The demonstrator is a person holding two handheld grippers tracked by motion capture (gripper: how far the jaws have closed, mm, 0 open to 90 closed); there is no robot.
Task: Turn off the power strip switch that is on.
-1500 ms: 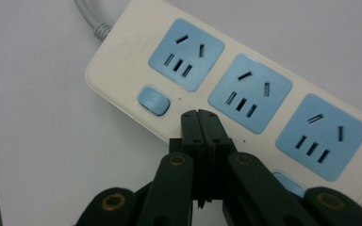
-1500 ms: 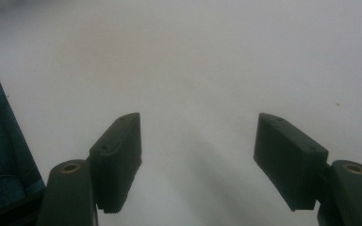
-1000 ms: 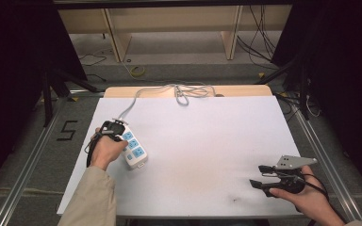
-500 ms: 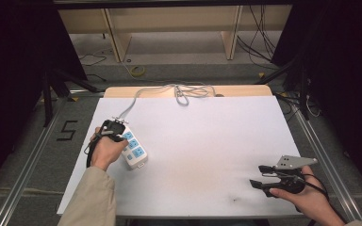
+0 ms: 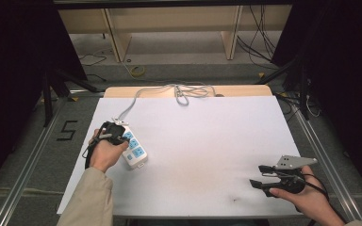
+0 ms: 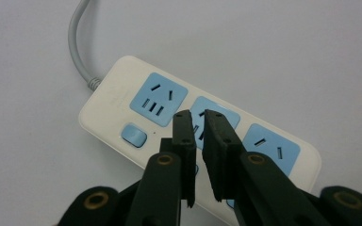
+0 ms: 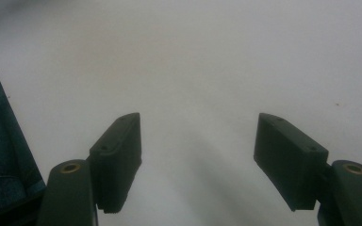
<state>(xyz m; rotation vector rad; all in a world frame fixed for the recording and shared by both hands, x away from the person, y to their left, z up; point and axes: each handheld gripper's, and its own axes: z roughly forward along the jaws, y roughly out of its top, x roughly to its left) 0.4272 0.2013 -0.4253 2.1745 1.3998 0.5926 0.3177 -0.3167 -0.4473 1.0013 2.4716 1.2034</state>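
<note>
White table (image 5: pixel 207 155) top, mostly bare, with the power strip (image 5: pixel 133 148) lying flat near its left edge, grey cable (image 5: pixel 134 101) running off toward the far edge into a loose tangle. Left gripper (image 6: pixel 197 117) sits right over the strip's middle socket, jaws nearly together with just a slim gap, nothing between them — hovering or lightly touching, can't tell which from the left gripper view. Right gripper (image 5: pixel 259 176) is held low near the right front corner, well apart from the strip, jaws spread wide and empty over bare table. Risks, as I read it: the near-closed tips pressing down off-centre could skate the strip across the smooth surface, since nothing pins it; if the blue switch (image 6: pixel 134 135) beside the end socket is the target, the tips are currently off it and could land on the socket face instead. A pull on the strip would drag the cable tangle — possible snag at the far edge. Hidden: strip's near end is cut off behind the jaws; the plug end isn't distinguishable in the tangle.
</note>
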